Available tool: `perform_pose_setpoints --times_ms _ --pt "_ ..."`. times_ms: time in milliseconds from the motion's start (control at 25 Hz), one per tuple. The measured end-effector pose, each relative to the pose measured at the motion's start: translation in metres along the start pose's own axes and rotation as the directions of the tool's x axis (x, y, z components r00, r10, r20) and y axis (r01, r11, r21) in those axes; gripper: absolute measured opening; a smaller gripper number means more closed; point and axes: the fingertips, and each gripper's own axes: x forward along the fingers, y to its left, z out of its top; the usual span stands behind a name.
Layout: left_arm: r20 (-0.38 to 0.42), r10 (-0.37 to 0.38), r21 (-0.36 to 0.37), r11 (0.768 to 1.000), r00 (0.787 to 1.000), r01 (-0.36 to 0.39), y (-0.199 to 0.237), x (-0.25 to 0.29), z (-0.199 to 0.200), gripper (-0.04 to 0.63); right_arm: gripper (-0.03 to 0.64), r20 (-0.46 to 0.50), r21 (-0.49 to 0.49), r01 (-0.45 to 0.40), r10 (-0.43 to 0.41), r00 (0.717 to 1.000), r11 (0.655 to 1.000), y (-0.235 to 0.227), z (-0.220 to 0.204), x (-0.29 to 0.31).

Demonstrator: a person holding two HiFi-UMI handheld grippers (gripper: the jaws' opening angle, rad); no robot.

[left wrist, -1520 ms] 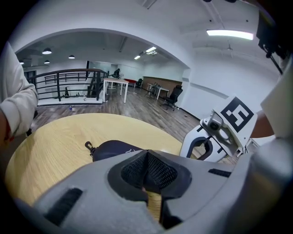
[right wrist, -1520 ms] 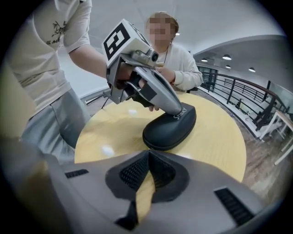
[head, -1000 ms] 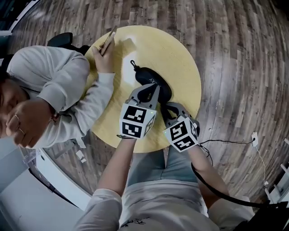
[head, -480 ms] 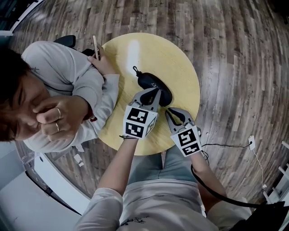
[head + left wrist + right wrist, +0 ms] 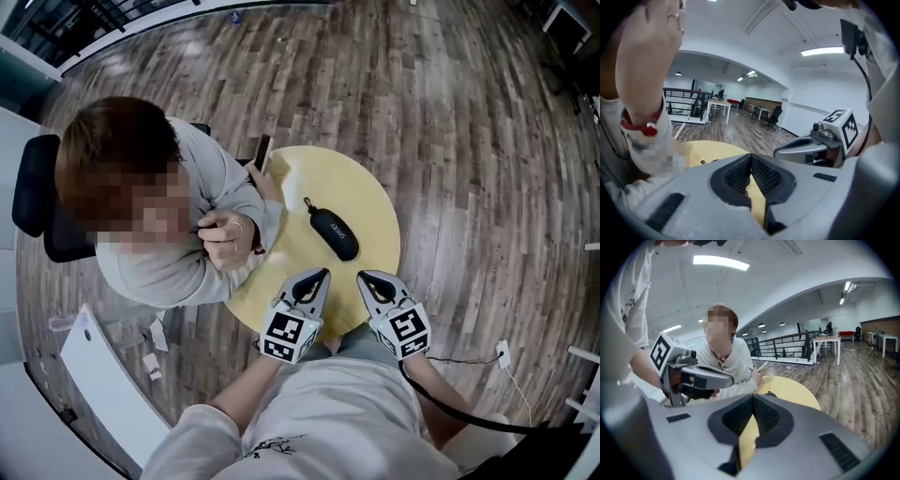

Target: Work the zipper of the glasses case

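Right gripper [image 5: 752, 398] jaws meet at lower centre; left gripper [image 5: 726, 378] at left; person [image 5: 729, 359] beside yellow table [image 5: 797, 387] beyond.

No legible text, brand or no. in any view. Glasses case [image 5: 334, 233] on table [image 5: 367, 202]: one small pale mark [image 5: 340, 228] on the lid, too small to read. Left marker cube [image 5: 291, 336] on left gripper [image 5: 317, 277] and right marker cube [image 5: 405, 330] on right gripper [image 5: 364, 277]: black-and-white square code patterns, w/o letters or digits (the same kind of pattern shows in both gripper views). Shirt [image 5: 319, 412] of the person holding the grippers: dark brush-style print [image 5: 272, 448] at lower front, approx. calligraphic, not readable.
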Motion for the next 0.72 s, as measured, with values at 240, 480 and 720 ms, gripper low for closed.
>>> perform_pose_setpoints --times_ms 240,480,720 --pt "0.077 0.044 -0.037 0.998 0.996 -0.042 0.001 -0.055 0.028 0.008 0.005 0.125 0.039 -0.065 0.06 0.99 0.997 0.045 0.068 0.002" --pt "0.118 0.056 -0.018 0.998 0.991 -0.054 0.005 -0.065 0.047 0.006 0.003 0.184 0.077 -0.08 0.065 0.981 0.994 0.063 0.096 0.011" --pt "0.148 0.081 -0.02 0.997 0.986 -0.079 0.021 -0.071 0.062 0.006 0.002 0.192 0.114 -0.047 0.024 0.981 0.992 0.059 0.103 0.011"
